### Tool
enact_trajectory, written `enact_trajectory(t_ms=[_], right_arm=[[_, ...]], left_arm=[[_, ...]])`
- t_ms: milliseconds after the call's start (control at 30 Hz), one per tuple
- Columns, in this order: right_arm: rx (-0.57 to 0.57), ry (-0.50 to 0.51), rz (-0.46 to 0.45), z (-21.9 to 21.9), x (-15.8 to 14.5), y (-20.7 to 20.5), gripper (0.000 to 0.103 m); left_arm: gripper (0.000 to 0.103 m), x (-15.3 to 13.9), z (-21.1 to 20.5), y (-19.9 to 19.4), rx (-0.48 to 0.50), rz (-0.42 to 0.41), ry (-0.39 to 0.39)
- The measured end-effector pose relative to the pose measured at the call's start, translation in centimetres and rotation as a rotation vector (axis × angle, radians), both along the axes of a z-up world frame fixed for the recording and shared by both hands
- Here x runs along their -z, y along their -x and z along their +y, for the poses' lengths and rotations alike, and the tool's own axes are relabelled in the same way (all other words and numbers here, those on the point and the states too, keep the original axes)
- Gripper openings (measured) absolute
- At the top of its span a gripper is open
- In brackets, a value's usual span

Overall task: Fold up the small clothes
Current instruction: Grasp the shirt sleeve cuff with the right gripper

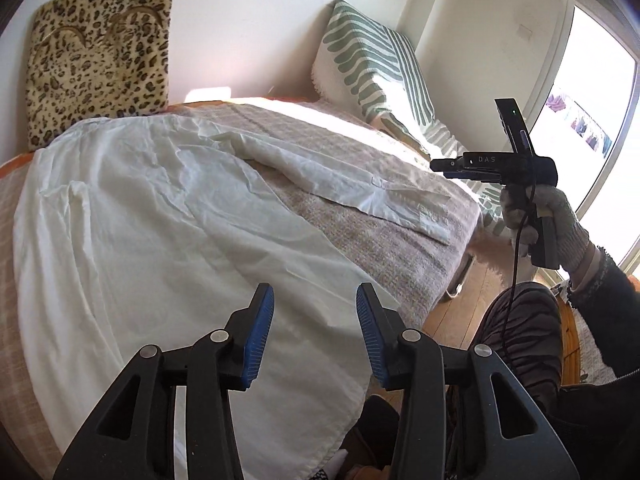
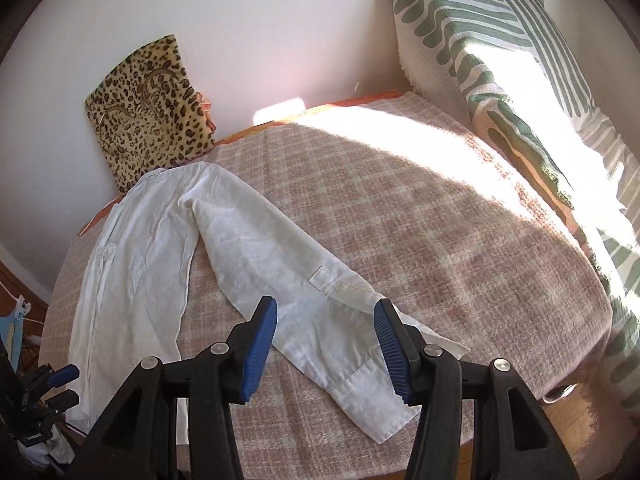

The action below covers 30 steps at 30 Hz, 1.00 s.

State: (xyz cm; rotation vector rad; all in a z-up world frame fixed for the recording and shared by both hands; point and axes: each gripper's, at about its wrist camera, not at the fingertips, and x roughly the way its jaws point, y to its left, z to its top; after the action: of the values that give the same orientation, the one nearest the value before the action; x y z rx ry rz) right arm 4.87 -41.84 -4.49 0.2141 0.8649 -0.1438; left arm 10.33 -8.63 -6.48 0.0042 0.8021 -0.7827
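A white long-sleeved shirt (image 1: 160,220) lies spread on a pink checked bedspread (image 1: 380,248). One sleeve (image 2: 280,272) stretches out to the side, its cuff (image 2: 372,396) near the bed's front edge. My left gripper (image 1: 315,294) hovers open over the shirt's lower hem with nothing between its blue pads. My right gripper (image 2: 326,306) hangs open just above the sleeve near the cuff and holds nothing. In the left wrist view a gloved hand (image 1: 560,220) holds the right gripper beyond the bed's corner.
A leopard-print cushion (image 2: 152,112) leans on the wall behind the shirt. A green-striped throw (image 2: 480,40) covers the bed's right end. Wooden floor (image 1: 448,316) and a person's striped trouser leg (image 1: 520,332) lie beyond the near edge. A bright window (image 1: 580,120) is at right.
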Motion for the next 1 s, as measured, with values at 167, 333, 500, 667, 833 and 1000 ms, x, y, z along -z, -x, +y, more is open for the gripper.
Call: enact_trajectory(t_ms=[167,333,500,667,833,1000], right_arm=[[0.093,-0.064,0.05,-6.1,2.4,0.0,0.055],[0.129,-0.204,0.087,-9.8,4.9,0.0,0.054],[0.138,-0.384,0.077,-11.3,6.1,1.7,0.047],[0.158,-0.551,0.048,-12.3,7.0,4.1,0.047],[0.175,-0.775,0.02,-13.3,9.0,4.5,0.047],[0.213,-0.818,0.012,-13.3,10.3,3.6,0.031]], left_arm=[[0.042,-0.5,-2.9,-0.2,0.06,-0.013,-0.015],[0.042,-0.3,-5.9,-0.6,0.112,0.014,-0.001],[0.042,0.0,-8.3,-1.1,0.148,0.048,0.006],[0.042,0.0,-10.5,-1.4,0.183,0.053,-0.002],[0.041,0.1,-12.0,-1.7,0.195,0.065,-0.004],[0.042,-0.4,-11.9,-2.3,0.173,0.078,0.005]])
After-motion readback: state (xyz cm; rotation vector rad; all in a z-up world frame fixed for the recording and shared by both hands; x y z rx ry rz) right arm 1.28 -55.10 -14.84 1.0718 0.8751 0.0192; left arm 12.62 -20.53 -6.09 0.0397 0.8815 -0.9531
